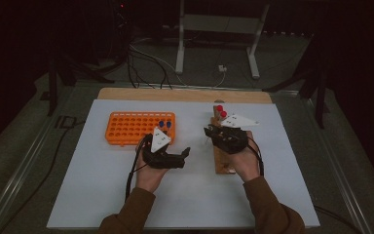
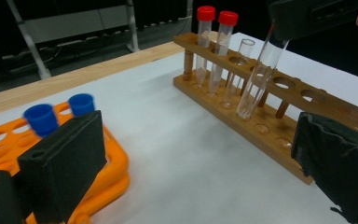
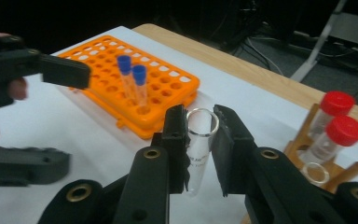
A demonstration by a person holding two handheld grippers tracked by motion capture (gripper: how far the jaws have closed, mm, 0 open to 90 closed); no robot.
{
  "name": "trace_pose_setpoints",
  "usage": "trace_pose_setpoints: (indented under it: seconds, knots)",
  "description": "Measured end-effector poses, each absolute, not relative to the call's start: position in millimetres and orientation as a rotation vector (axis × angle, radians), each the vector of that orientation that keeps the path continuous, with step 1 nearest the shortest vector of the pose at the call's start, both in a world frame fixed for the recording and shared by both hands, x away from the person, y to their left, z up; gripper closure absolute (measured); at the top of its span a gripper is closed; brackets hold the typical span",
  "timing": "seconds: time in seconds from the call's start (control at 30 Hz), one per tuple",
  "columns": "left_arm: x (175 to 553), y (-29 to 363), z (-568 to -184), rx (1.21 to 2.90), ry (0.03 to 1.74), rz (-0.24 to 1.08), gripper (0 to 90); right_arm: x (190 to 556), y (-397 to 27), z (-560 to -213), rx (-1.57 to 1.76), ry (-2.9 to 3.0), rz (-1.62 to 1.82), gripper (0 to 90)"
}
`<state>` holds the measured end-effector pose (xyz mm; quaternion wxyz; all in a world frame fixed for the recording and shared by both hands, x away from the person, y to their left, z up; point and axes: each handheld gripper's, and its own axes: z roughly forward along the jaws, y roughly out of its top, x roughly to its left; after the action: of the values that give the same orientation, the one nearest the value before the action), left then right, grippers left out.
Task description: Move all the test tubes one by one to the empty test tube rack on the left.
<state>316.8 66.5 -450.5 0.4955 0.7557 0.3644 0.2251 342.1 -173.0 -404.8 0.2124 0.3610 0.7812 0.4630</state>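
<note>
My right gripper (image 3: pixel 200 116) is shut on a clear uncapped tube (image 3: pixel 196 158), gripped just below its rim. In the left gripper view this held tube (image 2: pixel 261 79) hangs tilted at the wooden rack (image 2: pixel 270 126); whether its tip is in a hole I cannot tell. Two red-capped tubes (image 2: pixel 214 28) and one open tube (image 2: pixel 240 65) stand in the rack's far end. My left gripper (image 2: pixel 200 154) is open and holds nothing, between the orange rack (image 1: pixel 140 127) and the wooden rack (image 1: pixel 222 161). Two blue-capped tubes (image 3: pixel 133 79) stand in the orange rack.
A white mat (image 1: pixel 102 185) covers the table, with a bare wooden strip (image 1: pixel 185 94) along its far edge. Cables (image 1: pixel 146 63) and a stand's white legs (image 1: pixel 180 53) lie on the floor beyond. Both forearms come in from the bottom.
</note>
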Motion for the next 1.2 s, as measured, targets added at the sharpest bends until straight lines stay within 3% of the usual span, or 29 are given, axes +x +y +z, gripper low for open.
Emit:
trace_pose_setpoints:
  seconds: [0.3,0.5,0.57,0.63,0.67,0.7,0.8,1.0,1.2]
  knots:
    - [321.5,50.7,-454.0,1.864,0.853,0.528,7.9,338.7,-163.1,-406.8,0.984,2.210,1.304,76.4]
    - [322.2,40.6,-456.4,1.866,0.822,0.525,17.9,336.4,-155.6,-407.5,0.962,2.230,1.321,76.3]
    - [322.2,38.9,-456.3,1.854,0.813,0.525,29.5,335.4,-152.5,-408.2,0.959,2.241,1.328,76.3]
    - [322.3,37.7,-455.8,1.845,0.800,0.524,34.5,335.1,-151.6,-408.3,0.961,2.244,1.336,76.3]
    - [322.3,37.3,-455.5,1.844,0.793,0.521,43.8,334.5,-150.3,-408.4,0.961,2.248,1.347,76.3]
    - [322.4,36.8,-455.4,1.842,0.784,0.517,43.8,334.5,-150.3,-408.4,0.961,2.248,1.347,76.3]
    - [322.2,35.7,-455.2,1.843,0.759,0.505,55.8,333.9,-148.6,-408.5,0.954,2.254,1.354,76.3]
    - [321.4,35.6,-454.8,1.832,0.735,0.488,68.7,333.5,-146.8,-410.0,0.957,2.265,1.363,76.3]
    - [321.1,34.9,-455.1,1.849,0.714,0.486,74.8,333.9,-146.4,-410.5,0.956,2.267,1.362,76.3]
